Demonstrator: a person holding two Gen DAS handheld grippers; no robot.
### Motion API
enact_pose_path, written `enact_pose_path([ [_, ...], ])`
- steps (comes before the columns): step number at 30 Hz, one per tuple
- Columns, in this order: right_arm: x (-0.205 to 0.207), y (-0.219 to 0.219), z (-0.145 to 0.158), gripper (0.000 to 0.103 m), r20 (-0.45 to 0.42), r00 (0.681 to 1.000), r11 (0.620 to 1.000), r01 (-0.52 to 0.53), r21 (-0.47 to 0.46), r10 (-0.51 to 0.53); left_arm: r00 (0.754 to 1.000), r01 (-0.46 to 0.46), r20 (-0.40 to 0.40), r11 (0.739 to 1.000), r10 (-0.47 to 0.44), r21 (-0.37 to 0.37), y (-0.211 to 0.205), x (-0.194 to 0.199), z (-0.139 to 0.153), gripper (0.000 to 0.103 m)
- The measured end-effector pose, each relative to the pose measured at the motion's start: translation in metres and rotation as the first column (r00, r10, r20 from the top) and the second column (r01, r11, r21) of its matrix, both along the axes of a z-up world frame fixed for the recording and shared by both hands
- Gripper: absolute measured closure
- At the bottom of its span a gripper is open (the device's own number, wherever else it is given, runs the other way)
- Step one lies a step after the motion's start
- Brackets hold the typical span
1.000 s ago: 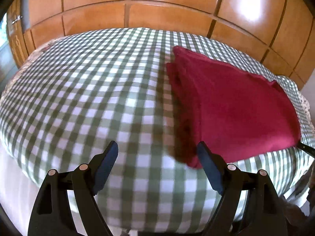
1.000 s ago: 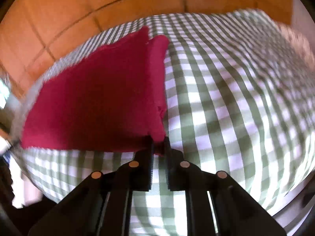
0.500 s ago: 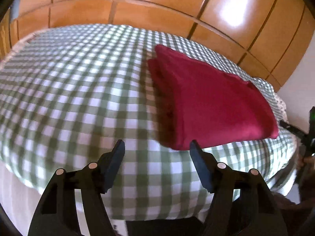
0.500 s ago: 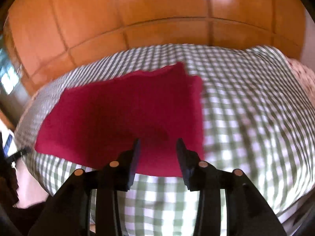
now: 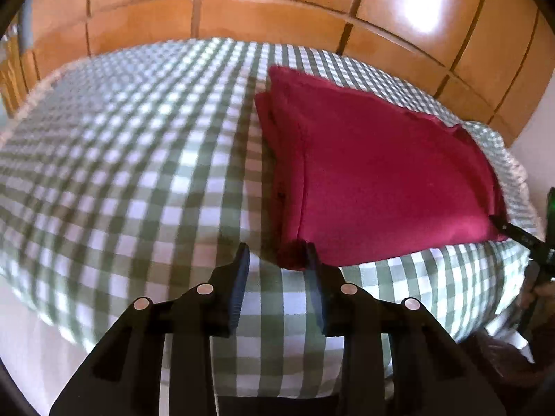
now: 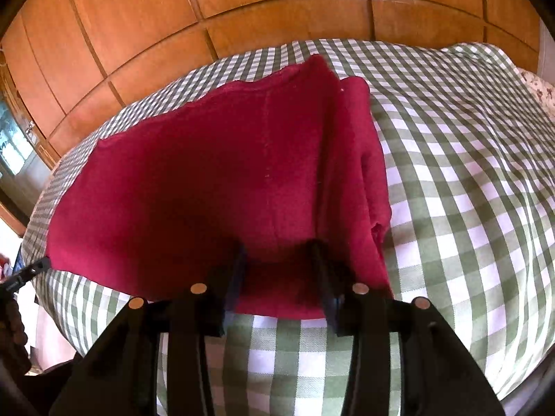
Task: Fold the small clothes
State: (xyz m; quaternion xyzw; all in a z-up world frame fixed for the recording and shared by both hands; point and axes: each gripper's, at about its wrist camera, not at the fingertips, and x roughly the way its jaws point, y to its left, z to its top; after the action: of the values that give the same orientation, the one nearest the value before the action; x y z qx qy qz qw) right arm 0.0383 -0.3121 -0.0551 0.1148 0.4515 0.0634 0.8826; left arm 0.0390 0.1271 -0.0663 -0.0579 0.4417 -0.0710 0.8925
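Left wrist view shows the left gripper (image 5: 275, 260) with its two black fingers spread apart, holding nothing. Just past the right finger lies the near corner of the red cloth (image 5: 374, 180) — the corner sits right by that finger's tip, and whether they touch I cannot tell. The cloth is folded flat, with a few layers showing along its left edge, and it reaches away ahead and to the right of the jaws. It lies on a soft surface covered by a green and white checked sheet (image 5: 138, 159), which fills the space ahead and to the left of the jaws and also drops down under them. Behind the sheet stands a wall of shiny orange wooden panels (image 5: 277, 17) with dark lines between them and bright light spots on top. Far off to the right of the jaws, a thin black tip pokes in at the cloth's far corner. From the right wrist view, the right gripper (image 6: 277, 256) is spread open too, with nothing pinched — its fingers sit over the near edge of the red cloth (image 6: 208, 180), which runs ahead and to the left of the jaws. The checked sheet (image 6: 461, 187) spreads out to the right of the jaws. The wooden panels (image 6: 242, 10) curve across the back, and a bit of window shows far left.
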Motion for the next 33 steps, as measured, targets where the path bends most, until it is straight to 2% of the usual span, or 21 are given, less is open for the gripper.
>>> enact_pose_path([
  [2, 0.0, 0.001, 0.0, 0.063, -0.003, 1.0, 1.0, 0.006, 0.0, -0.006, 0.999, -0.029, 0.037, 0.997, 0.026, 0.075, -0.008, 0.0, 0.012, 0.065],
  [4, -0.002, 0.003, 0.003, 0.063, -0.005, 1.0, 1.0, 0.007, 0.0, -0.007, 0.995, -0.045, 0.089, 0.992, 0.034, 0.12, -0.016, 0.002, 0.024, 0.049],
  [6, -0.002, 0.005, 0.004, 0.062, -0.007, 1.0, 1.0, 0.012, 0.004, -0.011, 0.992, -0.053, 0.119, 0.988, 0.036, 0.146, -0.022, 0.005, 0.034, 0.045],
  [12, -0.001, 0.008, 0.005, 0.051, -0.005, 1.0, 1.0, 0.002, 0.002, -0.002, 0.99, -0.047, 0.137, 0.984, 0.023, 0.175, -0.035, 0.024, 0.045, 0.045],
  [19, -0.001, 0.011, 0.003, 0.048, 0.001, 1.0, 1.0, -0.002, -0.004, 0.002, 0.991, -0.023, 0.136, 0.979, -0.005, 0.2, -0.046, 0.041, 0.046, 0.045],
  [33, 0.001, 0.016, -0.001, 0.036, 0.016, 1.0, 1.0, -0.006, -0.013, 0.006, 0.998, -0.052, 0.056, 0.981, 0.042, 0.188, -0.036, 0.077, 0.022, 0.045],
])
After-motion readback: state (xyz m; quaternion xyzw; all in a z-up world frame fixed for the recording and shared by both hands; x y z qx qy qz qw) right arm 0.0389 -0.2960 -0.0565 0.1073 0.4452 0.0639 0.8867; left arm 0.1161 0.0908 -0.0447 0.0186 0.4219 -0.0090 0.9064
